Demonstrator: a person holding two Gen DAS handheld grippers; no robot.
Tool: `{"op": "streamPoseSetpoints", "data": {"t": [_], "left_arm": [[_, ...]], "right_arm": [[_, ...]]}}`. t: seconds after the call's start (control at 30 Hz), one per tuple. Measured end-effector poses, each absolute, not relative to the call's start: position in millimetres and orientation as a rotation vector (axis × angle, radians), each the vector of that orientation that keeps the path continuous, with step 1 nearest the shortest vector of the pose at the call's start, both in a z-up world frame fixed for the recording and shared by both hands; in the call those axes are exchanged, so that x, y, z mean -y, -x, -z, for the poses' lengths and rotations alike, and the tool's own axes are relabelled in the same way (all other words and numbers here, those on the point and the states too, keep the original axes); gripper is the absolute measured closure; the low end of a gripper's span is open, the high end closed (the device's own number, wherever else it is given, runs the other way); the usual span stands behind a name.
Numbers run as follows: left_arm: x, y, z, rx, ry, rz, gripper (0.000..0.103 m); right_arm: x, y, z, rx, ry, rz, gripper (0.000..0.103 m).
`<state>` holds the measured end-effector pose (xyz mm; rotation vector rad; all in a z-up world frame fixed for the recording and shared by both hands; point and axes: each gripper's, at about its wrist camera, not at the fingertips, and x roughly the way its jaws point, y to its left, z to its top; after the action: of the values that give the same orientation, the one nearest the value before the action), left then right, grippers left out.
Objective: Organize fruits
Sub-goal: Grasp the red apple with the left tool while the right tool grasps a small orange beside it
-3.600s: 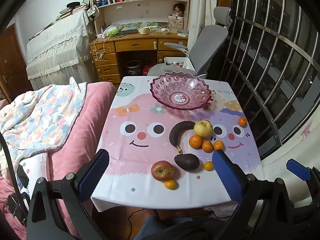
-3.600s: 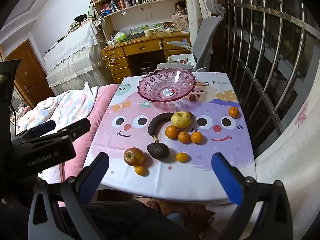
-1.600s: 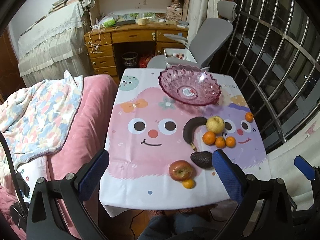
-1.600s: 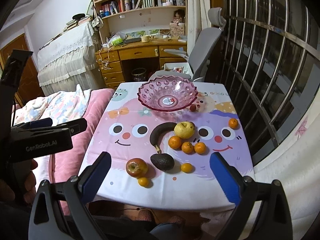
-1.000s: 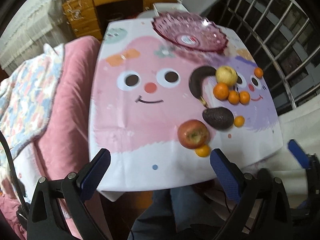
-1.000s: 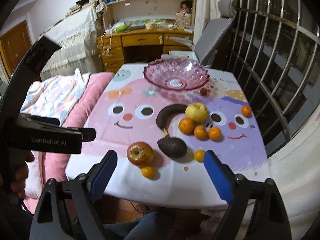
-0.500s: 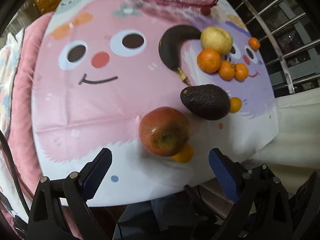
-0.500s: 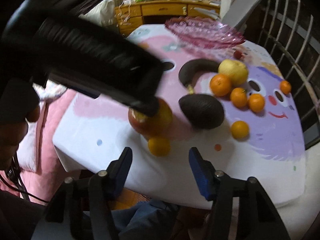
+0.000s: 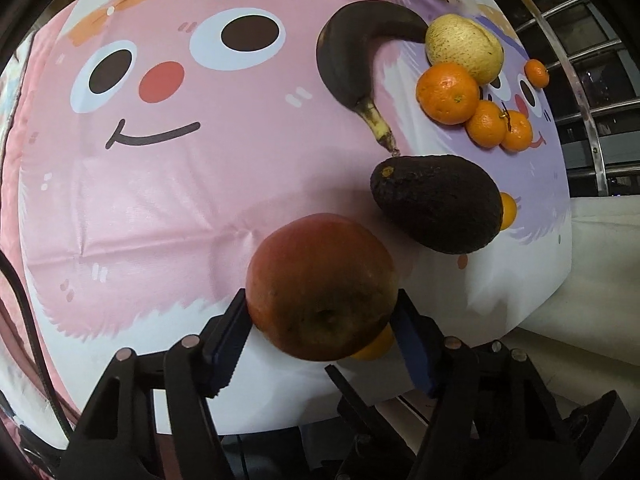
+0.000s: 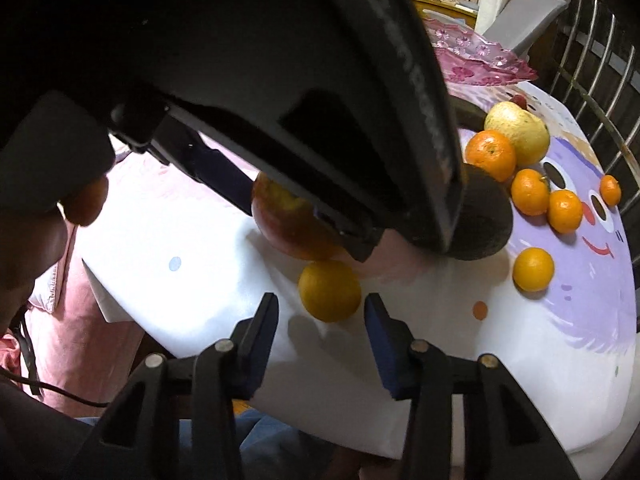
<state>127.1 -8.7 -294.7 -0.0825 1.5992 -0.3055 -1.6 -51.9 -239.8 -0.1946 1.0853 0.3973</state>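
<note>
A red apple (image 9: pixel 320 284) sits near the front edge of the cartoon tablecloth (image 9: pixel 160 200). My left gripper (image 9: pixel 320 320) points steeply down. Its jaws are closing, and both blue pads touch the apple's sides. A small orange (image 10: pixel 330 290) lies just in front of the apple (image 10: pixel 288 228). My right gripper (image 10: pixel 320 312) is closing around this orange, with a thin gap still showing at each pad. In the left wrist view, the small orange (image 9: pixel 374 346) peeks out under the apple.
Behind the apple lie a dark avocado (image 9: pixel 436 208), a blackened banana (image 9: pixel 352 56), a yellow pear (image 9: pixel 464 48) and several oranges (image 9: pixel 448 92). A pink glass bowl (image 10: pixel 480 60) stands at the far end. The left gripper's black housing (image 10: pixel 280 60) blocks the upper right wrist view. Window bars (image 10: pixel 592 80) stand on the right.
Both grippers have sunk toward the table's front edge. The left jaws have narrowed onto the apple. The right jaws have narrowed around the small orange.
</note>
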Motion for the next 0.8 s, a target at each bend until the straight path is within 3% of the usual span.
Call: {"op": "streamPoseSetpoints", "data": {"t": [0.17,0.67,0.7,0.77,0.8], "left_arm": [[7.9,-127.5,296.1,-1.604,0.097,0.299,0.036],[-2.8,-131.3,265.6,-1.599,0.107,0.250,0.039],[-5.1,-132.7,257.5,-1.584,0.105,0.243,0.043],[-10.6,-137.3,238.1,-1.542,0.107,0.227,0.072],[-10.8,-142.2,226.2,-1.518,0.137,0.234,0.076]], "right_arm": [[51.8,-1.8,243.4,-1.073,0.224,-0.396,0.071],[52.8,-11.5,220.1,-1.085,0.288,-0.531,0.073],[53.5,-13.5,215.3,-1.083,0.290,-0.537,0.073],[54.7,-16.8,202.0,-1.073,0.294,-0.548,0.073],[57.5,-19.7,195.4,-1.066,0.298,-0.547,0.073]]}}
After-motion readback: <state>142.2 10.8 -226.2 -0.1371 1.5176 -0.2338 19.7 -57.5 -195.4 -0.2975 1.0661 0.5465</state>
